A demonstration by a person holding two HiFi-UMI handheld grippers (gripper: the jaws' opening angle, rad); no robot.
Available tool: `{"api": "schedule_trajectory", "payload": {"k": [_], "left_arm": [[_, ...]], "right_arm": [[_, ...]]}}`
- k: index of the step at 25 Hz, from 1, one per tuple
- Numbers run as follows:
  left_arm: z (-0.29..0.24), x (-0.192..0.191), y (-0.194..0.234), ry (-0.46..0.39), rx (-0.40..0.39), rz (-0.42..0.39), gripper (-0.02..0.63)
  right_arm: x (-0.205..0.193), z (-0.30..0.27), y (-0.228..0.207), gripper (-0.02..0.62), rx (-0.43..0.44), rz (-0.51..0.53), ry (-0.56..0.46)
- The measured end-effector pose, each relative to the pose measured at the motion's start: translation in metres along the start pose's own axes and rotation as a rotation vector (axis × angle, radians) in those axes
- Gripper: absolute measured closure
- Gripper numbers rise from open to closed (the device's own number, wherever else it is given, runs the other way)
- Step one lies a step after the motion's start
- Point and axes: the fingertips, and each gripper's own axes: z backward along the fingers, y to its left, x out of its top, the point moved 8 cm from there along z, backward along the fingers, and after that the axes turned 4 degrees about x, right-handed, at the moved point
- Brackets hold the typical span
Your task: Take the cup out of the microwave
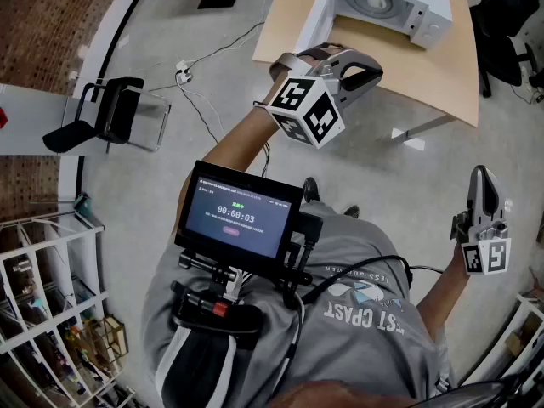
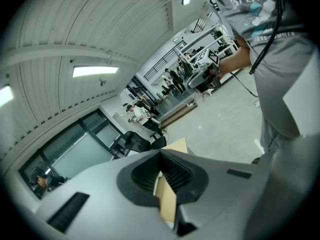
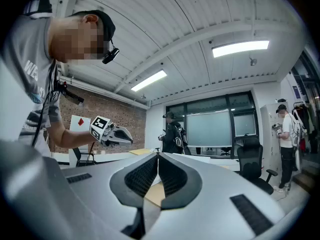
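The microwave point(image 1: 387, 2) is a white, boxy shell standing toward the far edge of a table point(image 1: 442, 70) with a smooth tan wooden top and white legs. Its door point(image 1: 316, 11) hangs open on the left. Inside the pale cavity sits a round, light grey form that reads as the cup point(image 1: 374, 4), too small to tell its material.

The left claw point(image 1: 376, 75) is smooth grey moulded plastic with a cube of black-and-white square markers at its back. It hangs over the table's near edge, in front of the microwave's open mouth and pointed toward it. It is short of the cup and touches neither the cup nor the microwave. In the left gripper view its black ribbed pads point(image 2: 176, 176) meet at the tips, so the jaws are together with nothing between them. Only the wooden top shows through the hollow behind the tips.

The right claw point(image 1: 481, 177) has the same grey shell and marker cube. It is held at the person's right side over the smooth grey floor point(image 1: 382, 177), off the table's near right corner and well apart from the cup. Its ribbed pads point(image 3: 142, 176) are likewise pressed together on nothing.

A black chair point(image 1: 110, 113) and thin cables point(image 1: 200, 100) lie on the floor, left of the table.
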Motion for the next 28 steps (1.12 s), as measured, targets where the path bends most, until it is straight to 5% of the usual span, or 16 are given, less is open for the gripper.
{"api": "schedule_trajectory", "payload": {"k": [9, 15, 19, 28], "left_arm": [[-0.005, 0.011, -0.004, -0.032, -0.009, -0.047, 0.563], [0.049, -0.082, 0.028, -0.098, 0.031, 0.092, 0.563], [0.055, -0.09, 0.031, -0.126, 0.063, 0.195, 0.563], [0.089, -0.123, 0.034, -0.1, 0.13, 0.283, 0.563]], "right_arm": [[0.007, -0.002, 0.004, 0.584, -0.016, 0.015, 0.013], [0.001, -0.105, 0.051, 0.584, -0.042, 0.033, 0.044], [0.006, -0.128, 0.038, 0.584, -0.045, 0.052, 0.051], [-0.008, -0.191, 0.037, 0.583, -0.021, 0.058, 0.092]]}}
